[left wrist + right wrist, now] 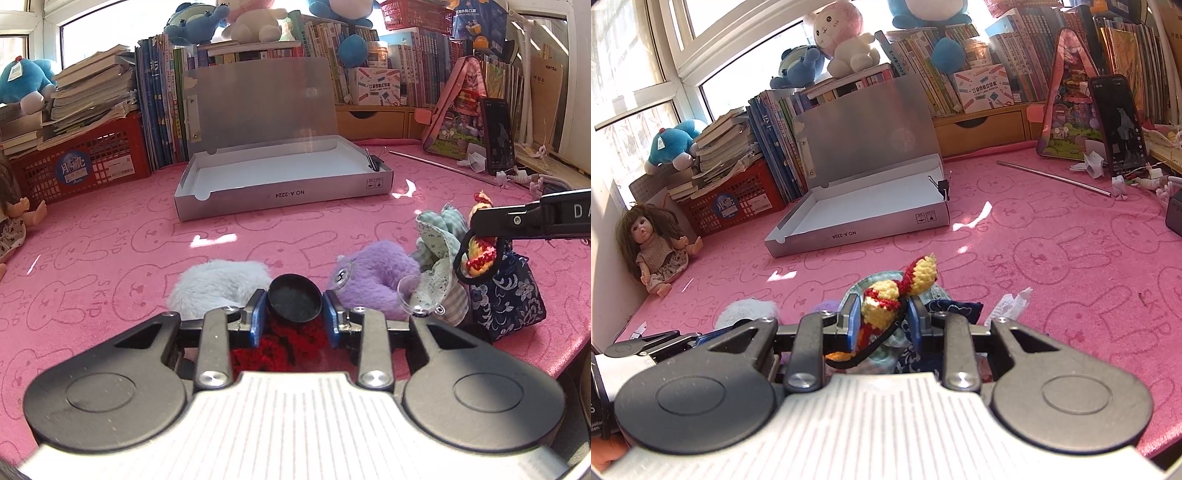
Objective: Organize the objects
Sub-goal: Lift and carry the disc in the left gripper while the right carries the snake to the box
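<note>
One open grey box (280, 192) sits on the tabletop (110, 258). One binder clip (373, 161) stands at its corner. Two furry plush pieces lie near the front: one white (218, 284), one purple (373, 277). There is one black round lid (294, 298), one navy patterned pouch (511, 299), one crocheted yellow-and-red toy (886, 295), one doll (655, 247), one red crate (81, 162), one upright phone (1119, 125) and one metal rod (1056, 178).

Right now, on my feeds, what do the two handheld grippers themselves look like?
Both look alike. The left gripper and right gripper each have blue finger pads on black linkage arms with silver screws, two round black discs at the base, and a ribbed silver-white body between them. Seen from the side in the left wrist view, the right gripper's black finger bears white lettering.
</note>
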### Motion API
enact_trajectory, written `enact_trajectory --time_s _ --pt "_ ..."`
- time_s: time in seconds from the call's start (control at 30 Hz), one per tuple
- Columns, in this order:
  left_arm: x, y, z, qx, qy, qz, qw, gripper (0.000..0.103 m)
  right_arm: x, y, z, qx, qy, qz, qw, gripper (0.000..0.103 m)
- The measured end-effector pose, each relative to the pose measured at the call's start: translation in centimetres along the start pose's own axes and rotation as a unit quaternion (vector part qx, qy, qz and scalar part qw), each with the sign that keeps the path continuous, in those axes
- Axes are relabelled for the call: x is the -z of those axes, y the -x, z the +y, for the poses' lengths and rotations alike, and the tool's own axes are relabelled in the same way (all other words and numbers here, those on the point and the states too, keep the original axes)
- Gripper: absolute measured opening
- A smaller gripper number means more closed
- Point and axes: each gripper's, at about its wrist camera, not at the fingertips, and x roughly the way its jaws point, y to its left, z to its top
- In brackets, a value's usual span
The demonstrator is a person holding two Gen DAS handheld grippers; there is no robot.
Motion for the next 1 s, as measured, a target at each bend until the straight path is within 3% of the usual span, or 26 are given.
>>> enact_trajectory --time_s 0.27,0.67,1.0 --pt "-1.0 0.4 0.8 0.019 0.015 0.0 0.9997 0.038 -0.6 0.0 0.2 -0.004 0.003 -0.003 1.0 0.031" --pt "-6.5 0.0 4.1 0.041 0.054 -0.015 0.9976 0.038 -4.4 -0.4 0.5 -0.019 -0.007 -0.013 1.0 0.031" --pt "-10.1 -2.3 6.5 0.051 0.097 -0.005 0.9939 0.038 -7.9 -2.6 0.2 -0.004 0.0 -0.014 1.0 0.031"
